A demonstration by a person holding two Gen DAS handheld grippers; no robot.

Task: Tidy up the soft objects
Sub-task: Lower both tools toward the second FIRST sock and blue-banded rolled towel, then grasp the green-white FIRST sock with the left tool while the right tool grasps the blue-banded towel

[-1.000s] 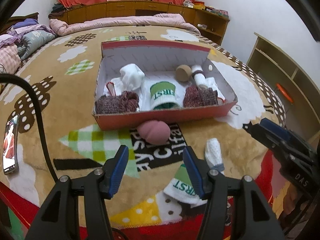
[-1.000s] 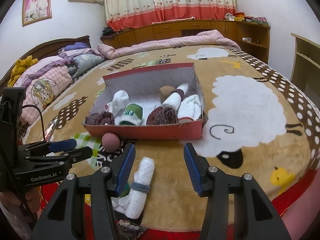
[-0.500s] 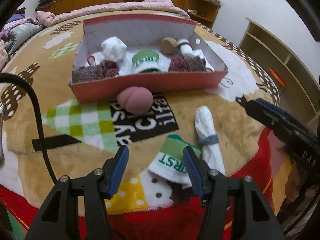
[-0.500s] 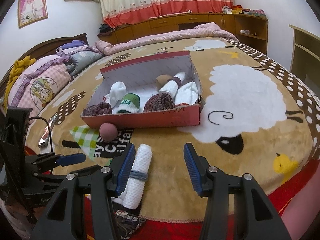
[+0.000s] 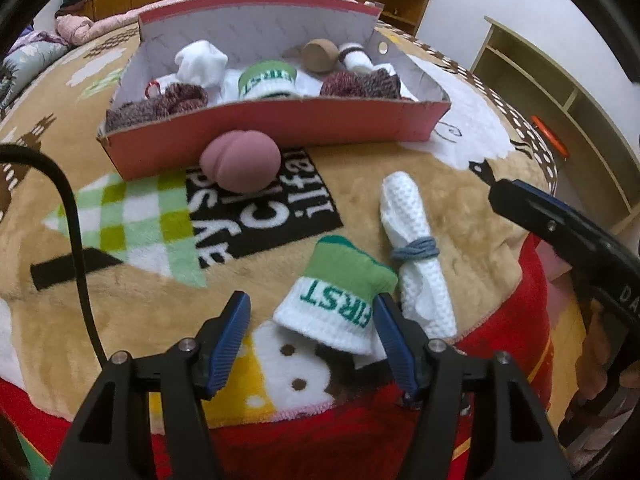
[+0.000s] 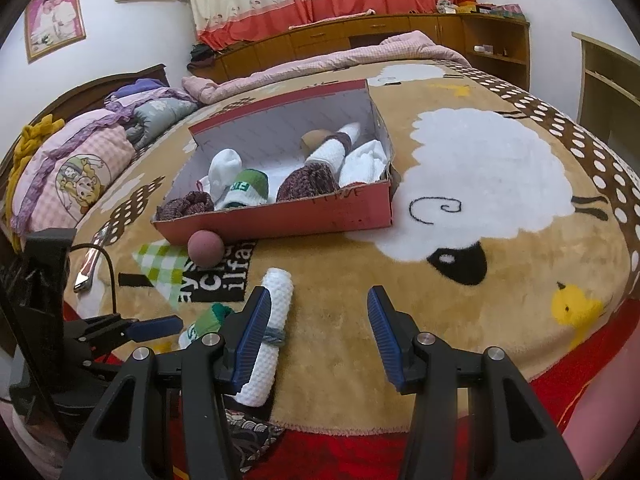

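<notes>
Our left gripper (image 5: 310, 322) jaws opening around the green-and-white sock (image 5: 336, 304), our right gripper (image 6: 316, 322) part open, empty, beside 1 rolled white towel (image 6: 268, 332)

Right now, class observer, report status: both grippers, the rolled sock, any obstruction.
Left gripper opening around green-banded sock, not gripping. Right gripper open, empty. White towel roll beside sock. Nothing blocking.

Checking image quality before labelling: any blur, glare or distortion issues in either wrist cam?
Left wrist: strong fisheye bending, dark vignette corners; the green-and-white sock is sharp, its lettering legible; no glare. Right wrist: same barrel distortion, even indoor light, rolled white towel crisp, far wall picture slightly soft.
</notes>
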